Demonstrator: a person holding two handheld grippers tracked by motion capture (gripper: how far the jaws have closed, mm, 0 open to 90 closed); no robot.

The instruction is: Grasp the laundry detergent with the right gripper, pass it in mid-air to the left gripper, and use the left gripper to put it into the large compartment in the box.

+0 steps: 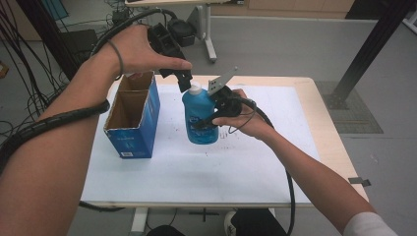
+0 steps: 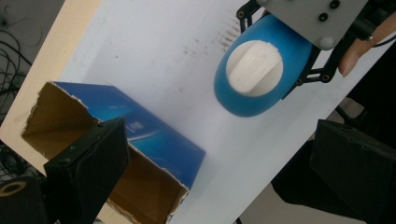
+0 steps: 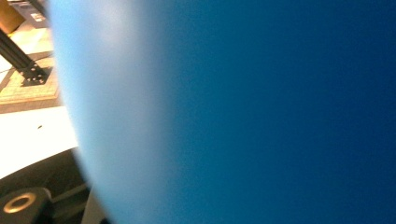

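Note:
A blue bottle (image 1: pixel 200 118) with a white cap (image 1: pixel 195 90) is held upright just above the white sheet, near the table's middle. My right gripper (image 1: pixel 209 119) is shut on its body from the right, and in the right gripper view the blue bottle (image 3: pixel 233 112) sits blurred right against the camera. My left gripper (image 1: pixel 185 81) hangs just above and behind the cap, pointing down. In the left gripper view its two black jaws stand wide apart, open, with the cap (image 2: pixel 254 67) and the bottle (image 2: pixel 243 105) seen from above beyond them.
An open blue cardboard box (image 1: pixel 133 118) stands at the left of the white sheet (image 1: pixel 196 172), its top flaps torn; the box (image 2: pixel 154 140) lies under the left gripper's left jaw. Black cables trail over both forearms. A table leg (image 1: pixel 210 34) stands behind.

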